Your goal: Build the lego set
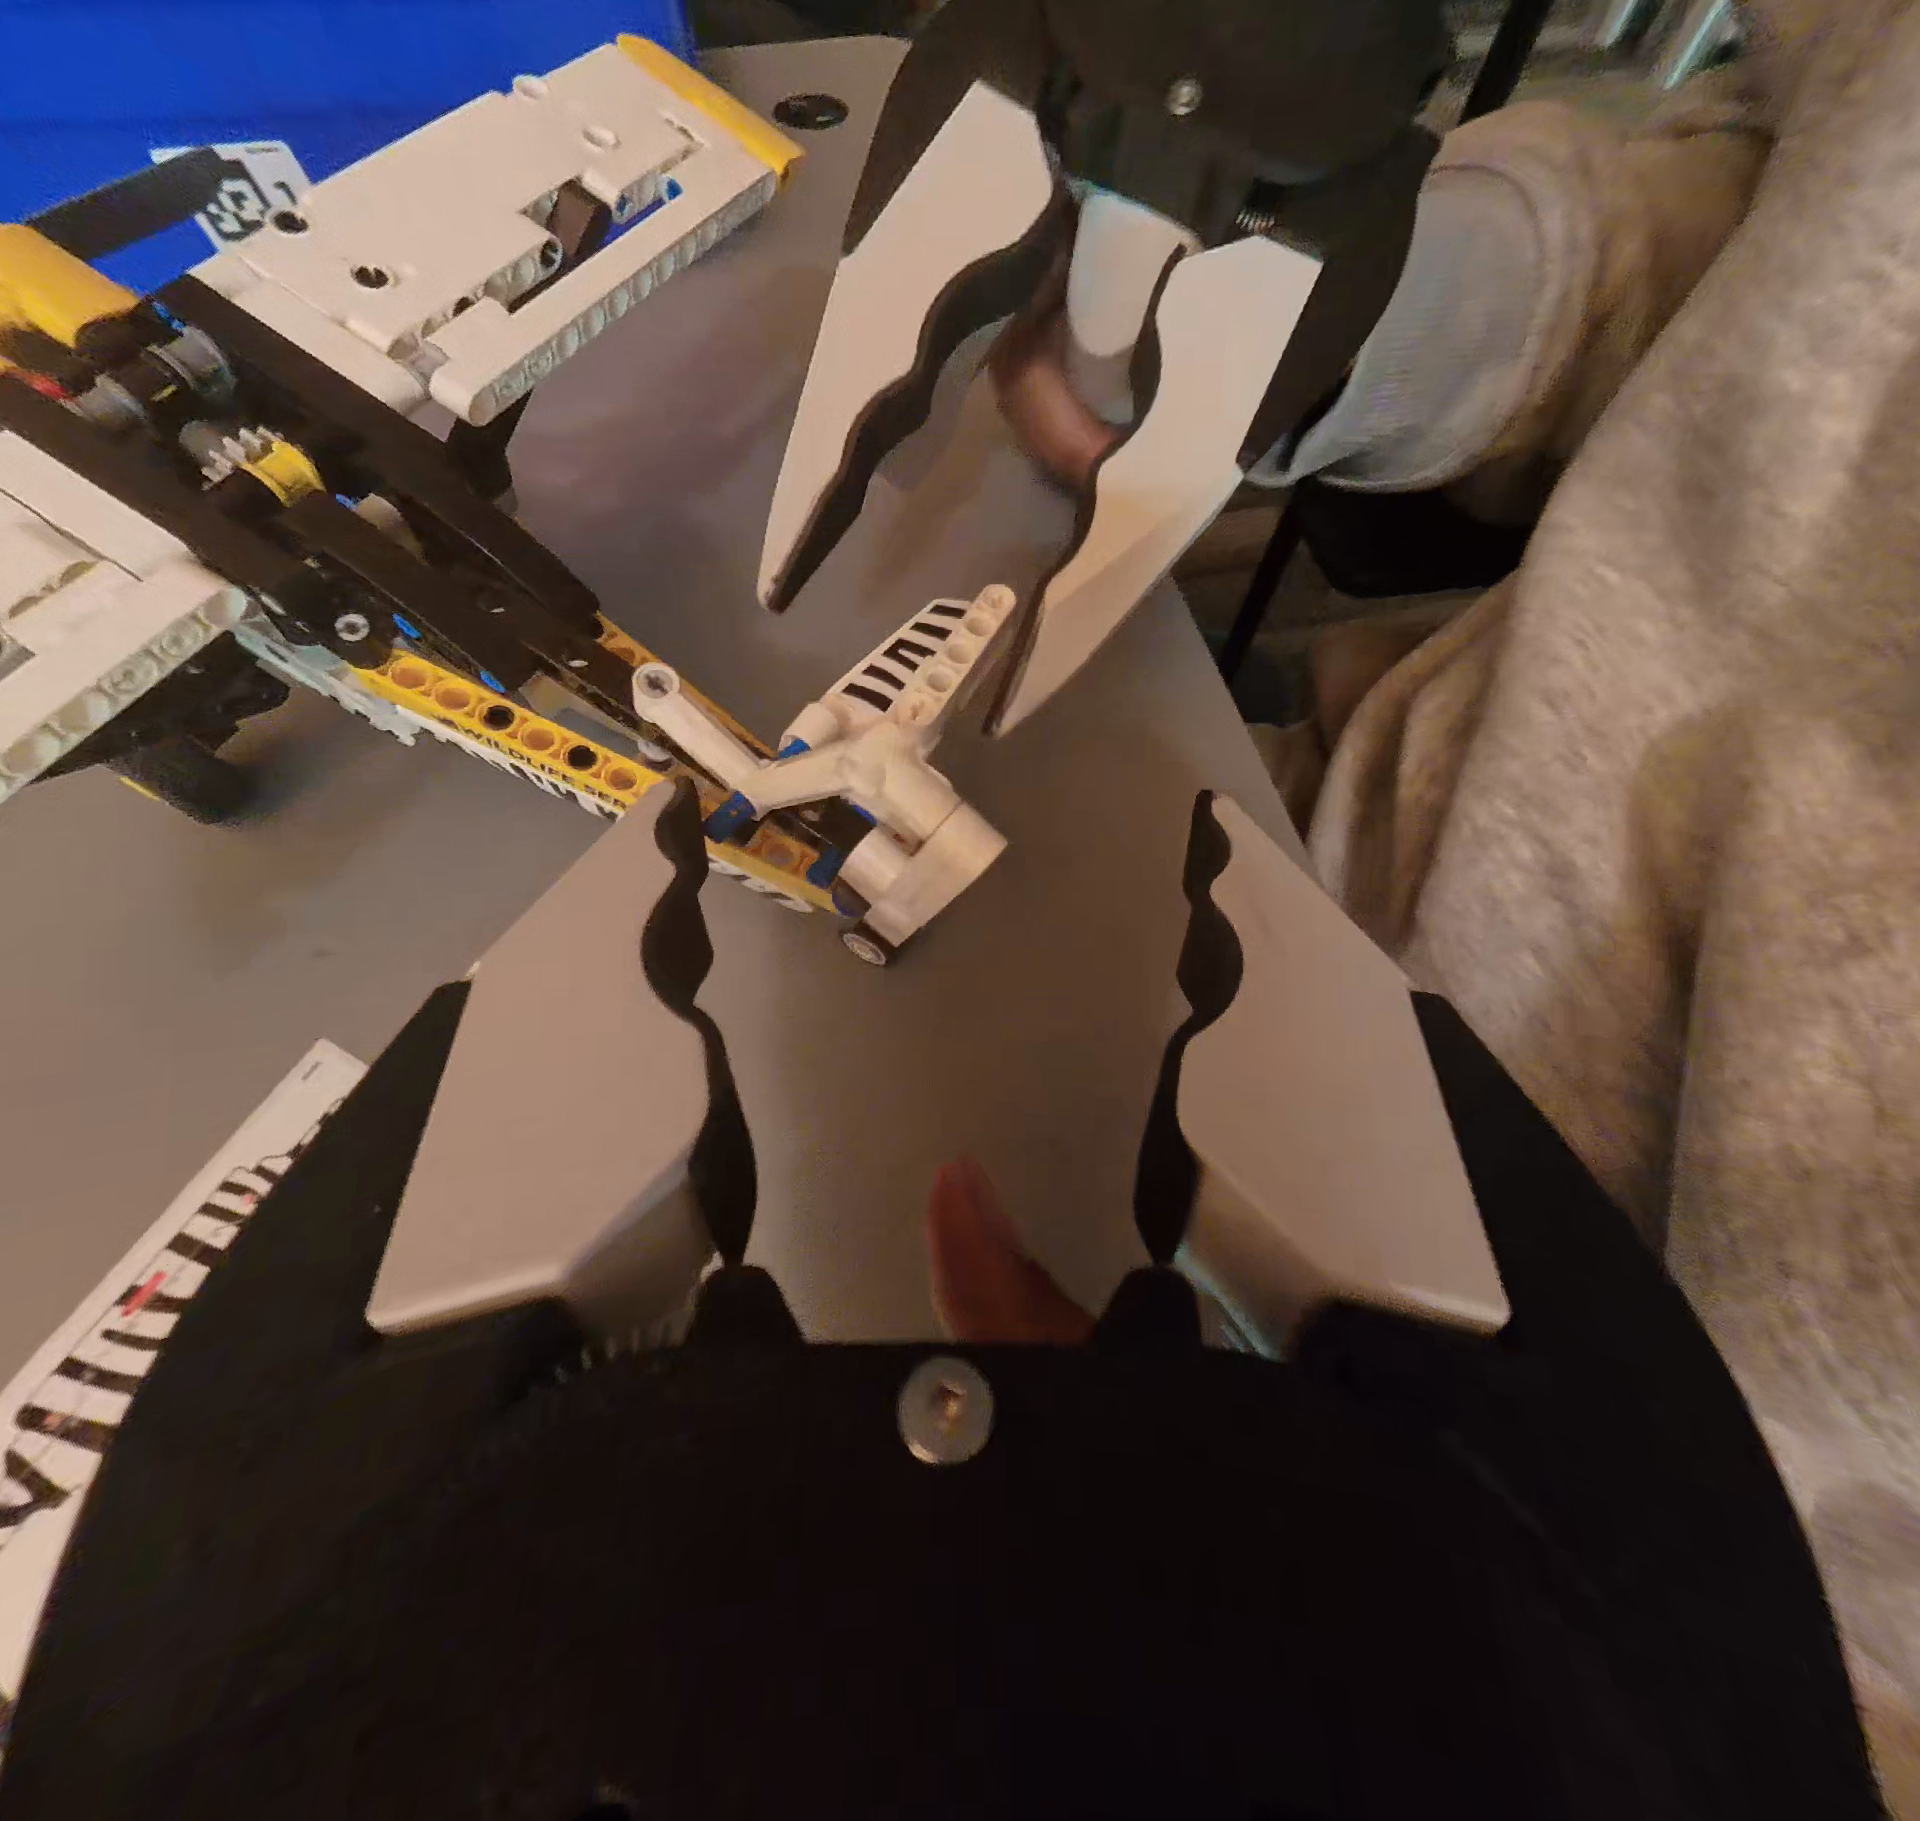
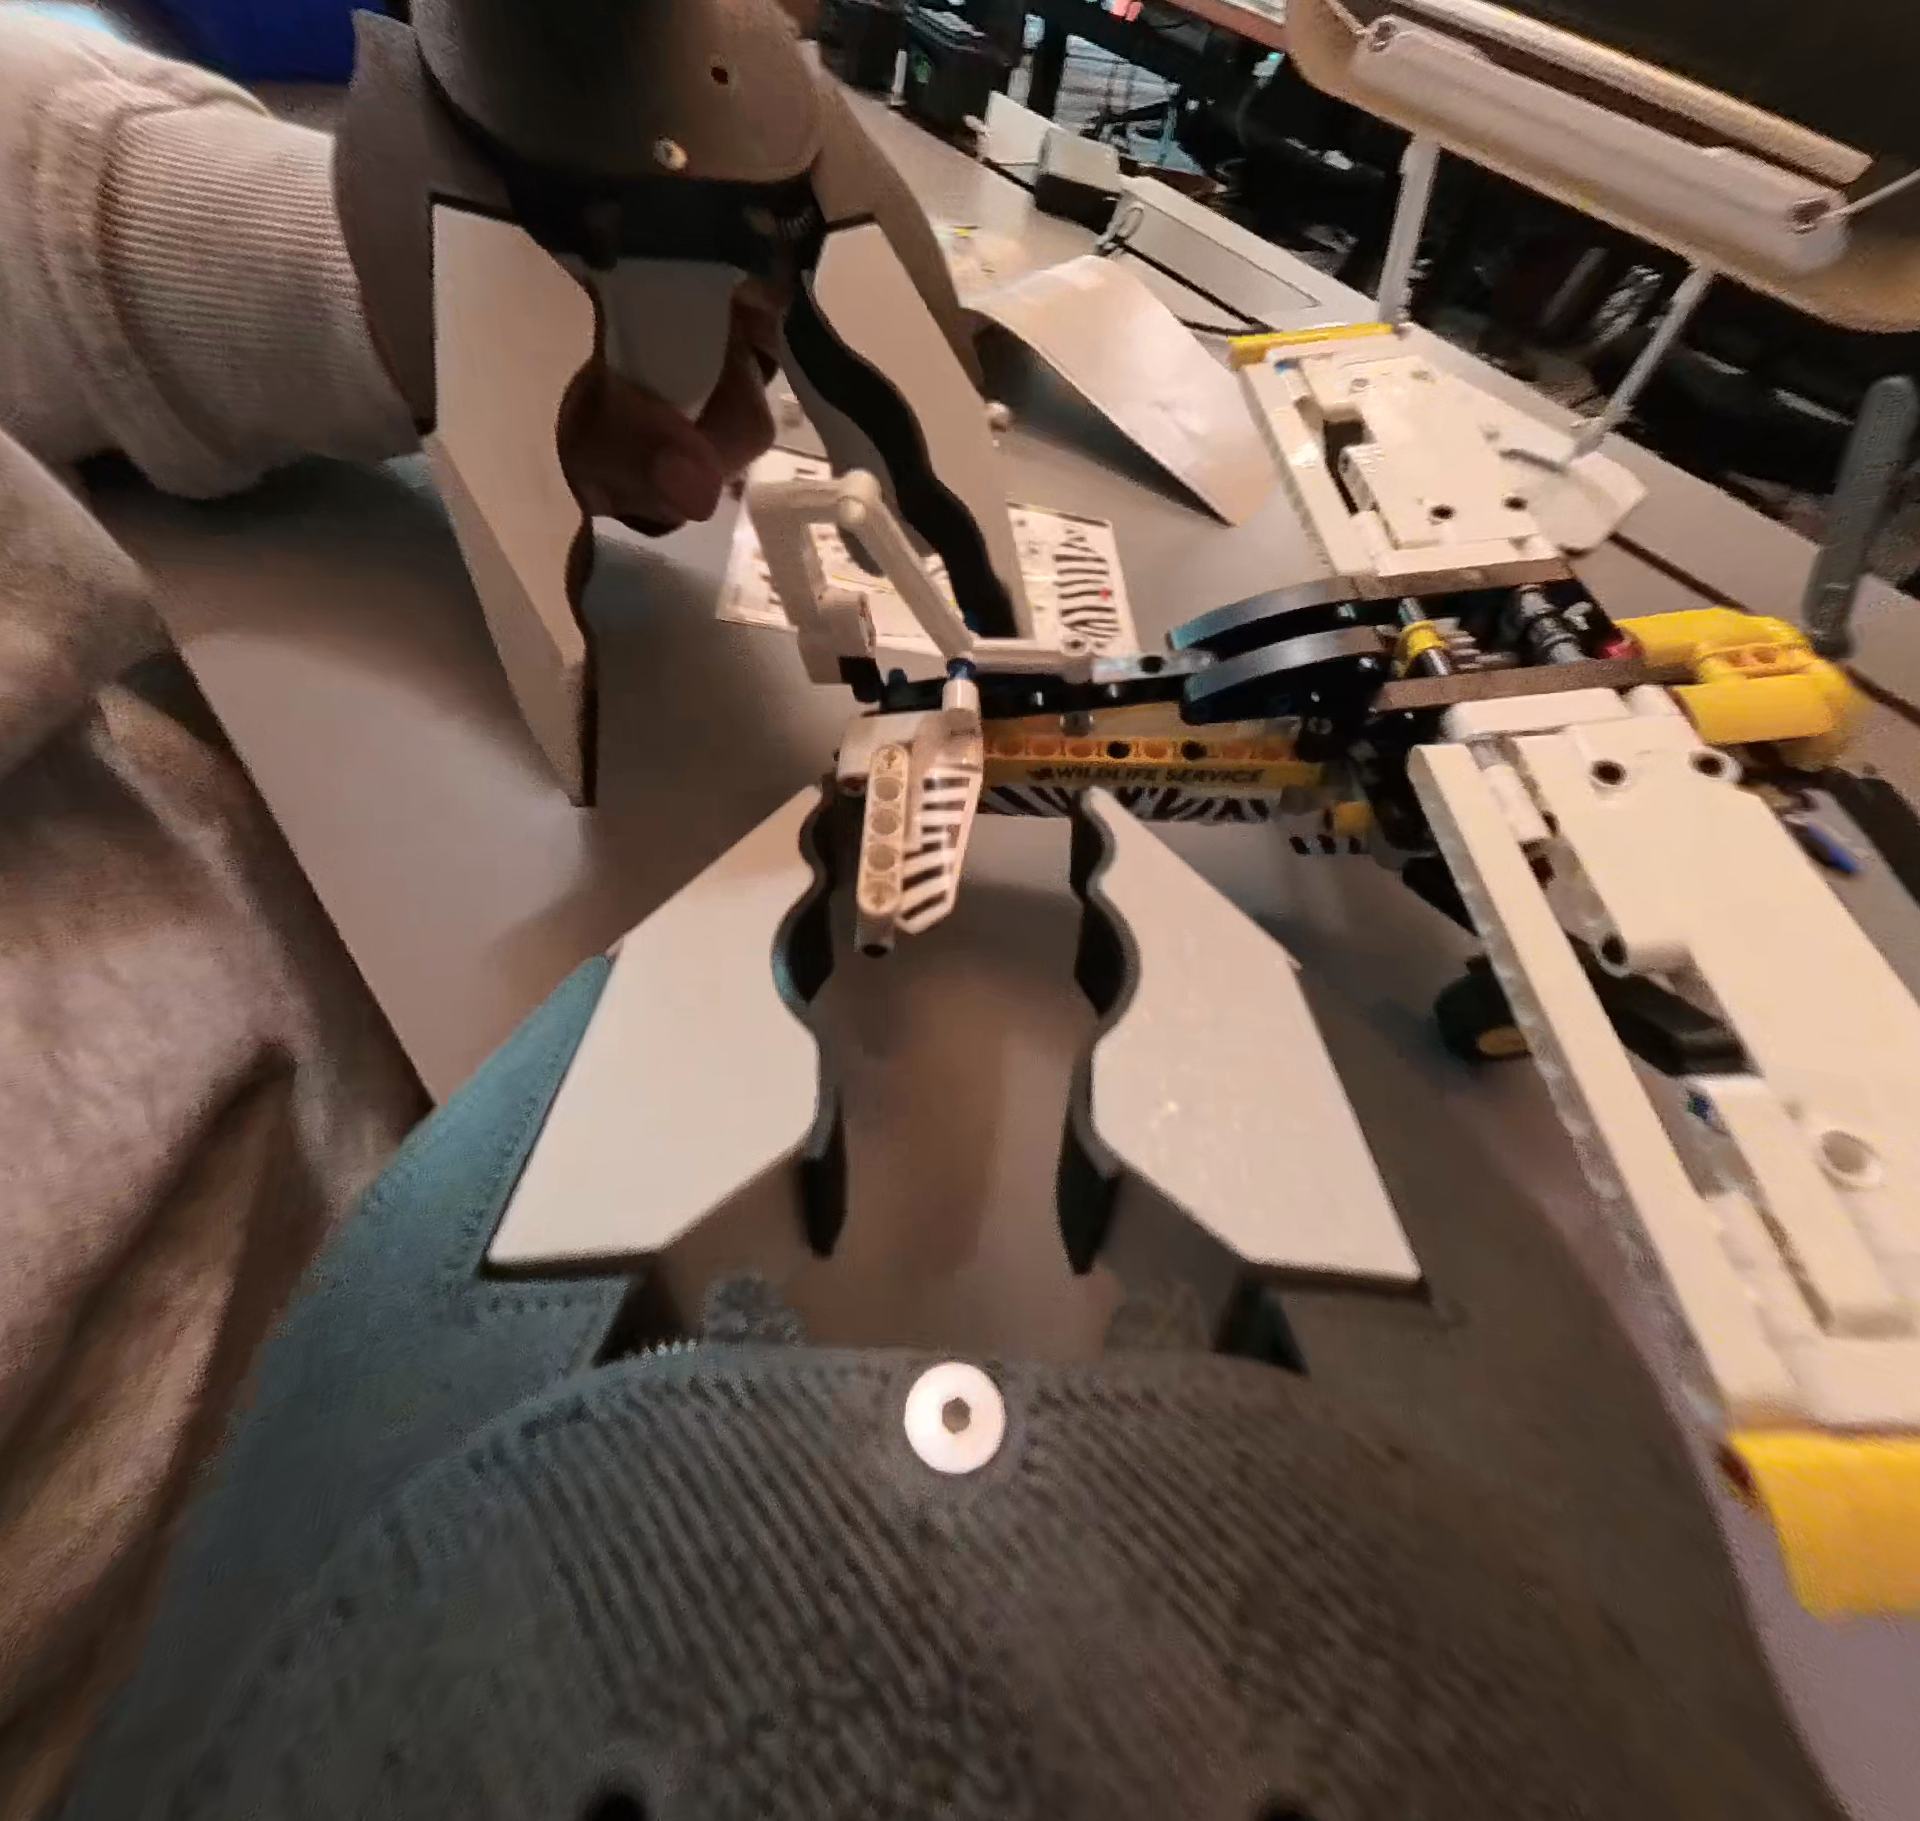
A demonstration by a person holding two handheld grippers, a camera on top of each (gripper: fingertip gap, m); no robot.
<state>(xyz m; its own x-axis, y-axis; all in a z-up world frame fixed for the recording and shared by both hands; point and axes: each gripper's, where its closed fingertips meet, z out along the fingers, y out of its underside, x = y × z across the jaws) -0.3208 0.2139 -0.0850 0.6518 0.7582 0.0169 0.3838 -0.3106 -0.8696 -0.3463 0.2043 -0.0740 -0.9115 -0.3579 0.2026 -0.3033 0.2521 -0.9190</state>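
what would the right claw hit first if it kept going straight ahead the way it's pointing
Probably the zebra-striped white tail fin of the lego plane, which sits just past the open right claw and between its tips. Depth is unclear.

Grey table [image 1: 312, 898] bears the lego plane [image 1: 436, 566] and sticker sheet [image 2: 1081, 576]

Bare worktop [image 1: 312, 898] between both open grippers; plane tail [image 1: 894, 784] blocks middle, wings [image 2: 1662, 1096] block far side.
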